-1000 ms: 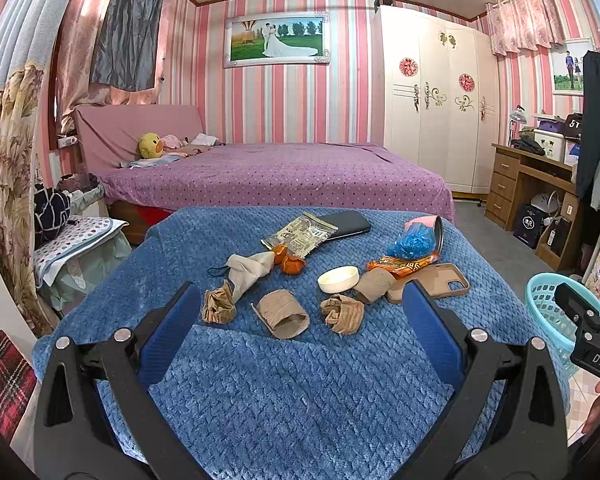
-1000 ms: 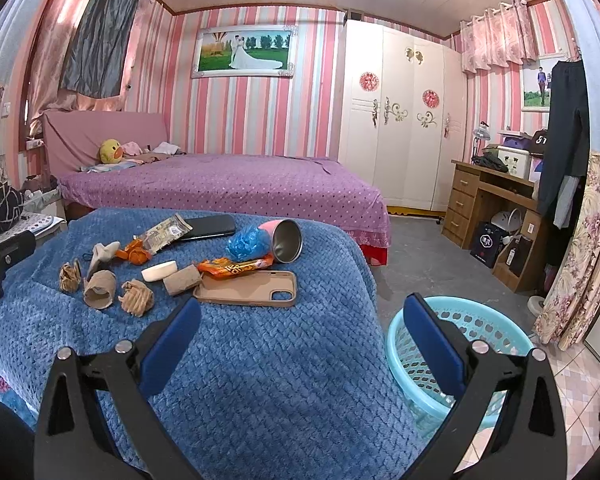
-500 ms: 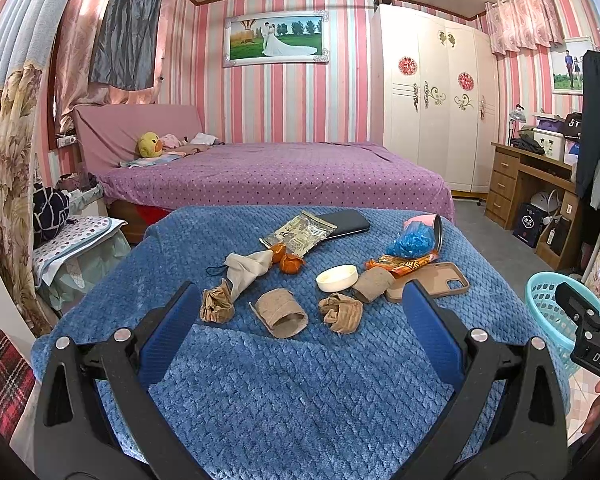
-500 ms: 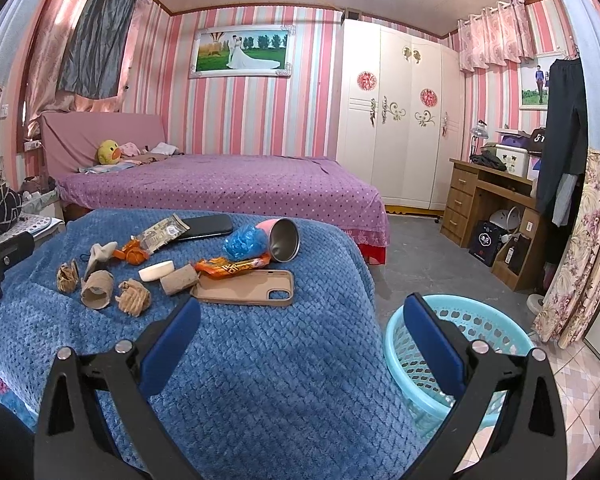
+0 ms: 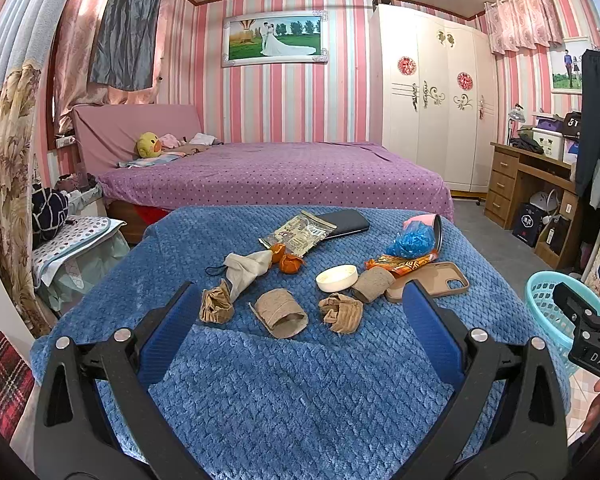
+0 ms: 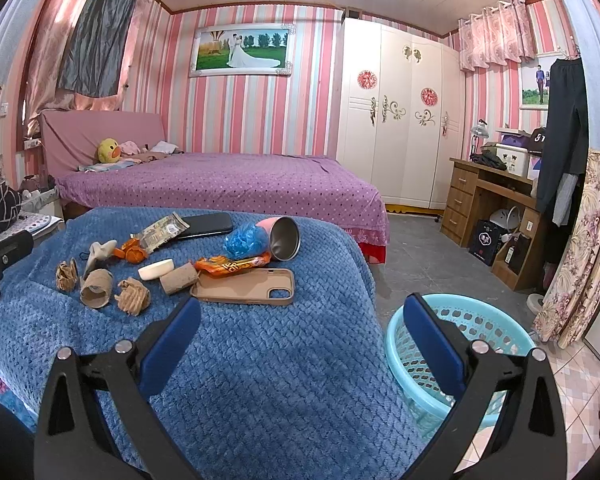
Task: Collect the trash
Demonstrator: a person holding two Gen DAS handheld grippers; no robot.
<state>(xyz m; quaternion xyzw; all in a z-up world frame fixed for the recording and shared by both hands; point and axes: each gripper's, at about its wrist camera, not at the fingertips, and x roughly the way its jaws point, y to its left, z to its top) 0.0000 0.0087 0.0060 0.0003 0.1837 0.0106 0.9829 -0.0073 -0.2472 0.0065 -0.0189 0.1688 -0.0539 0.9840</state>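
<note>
Trash lies on a blue blanket: a crumpled brown paper, a cardboard roll, another paper wad, a second roll, orange peels, a snack wrapper, a blue plastic bag and a printed packet. My left gripper is open and empty, just short of the cardboard roll. My right gripper is open and empty over the blanket's right edge, beside a light blue basket.
A phone case, a black phone, a white round lid, a beige cloth and a tipped pink metal cup also lie on the blanket. A purple bed stands behind, a wooden desk at right.
Both grippers have hardly moved; the right view has shifted slightly. Both stay open and empty.
</note>
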